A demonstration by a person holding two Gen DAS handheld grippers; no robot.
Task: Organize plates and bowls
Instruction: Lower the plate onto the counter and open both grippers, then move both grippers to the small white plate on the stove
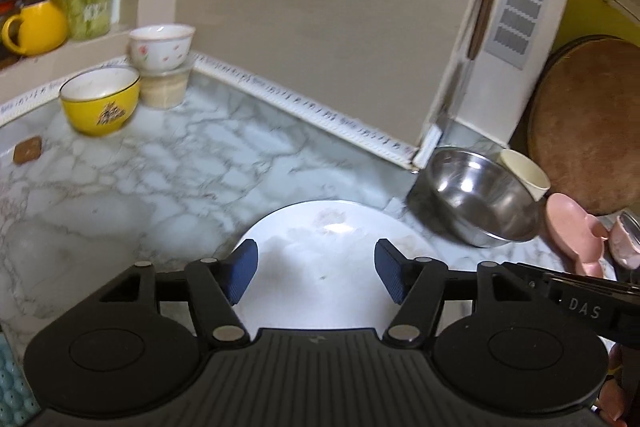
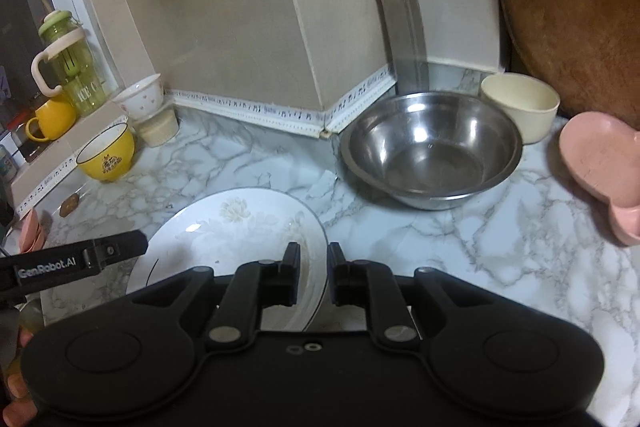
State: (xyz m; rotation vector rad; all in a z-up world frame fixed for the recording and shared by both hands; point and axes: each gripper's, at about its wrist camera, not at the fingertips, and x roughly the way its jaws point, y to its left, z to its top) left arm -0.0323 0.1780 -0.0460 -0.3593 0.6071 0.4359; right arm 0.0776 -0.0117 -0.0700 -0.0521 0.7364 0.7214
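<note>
1. Nearest me, my right gripper [image 2: 313,273] has its fingers pinching the near-right rim of the white, round, shallow china plate with faint floral print [image 2: 240,239]. I take it the rim grip is so the plate can be carried by its edge. Whether it is off the worktop or resting on it, I cannot tell.
2. My left gripper [image 1: 316,277] has its blue-padded fingers [image 1: 242,273] spread, nothing between them, hovering over that same plate. So the right side alone carries the load.
3. Writing on the rigs: "GenRobot.AI" on the left unit's side bar as seen from the right wrist; "DAS" on the right unit's bar as seen from the left wrist.
4. The grey-veined marble-pattern worktop [image 2: 460,251] has free space between the plate and the vessels behind.
5. Mid-distance right: a round stainless-steel bowl [image 2: 434,151], empty; touching or just beside it a cream plastic cup-shaped bowl [image 2: 520,105]; a pink lobed dish [image 2: 600,163] at the edge. Looks to me like the gathering spot for bowls.
6. Mid-distance left: a yellow ceramic bowl with dark emblem [image 2: 106,155]; a white flower-print bowl [image 2: 140,101] stacked on a beige tub.
7. Far left ledge: yellow mug [image 2: 50,119]; green bottle [image 2: 70,63], lettering partly legible, "ICE C…".
8. Far right: a round brown wooden board [image 2: 572,7] leaning on the wall, presumably stored upright.
</note>
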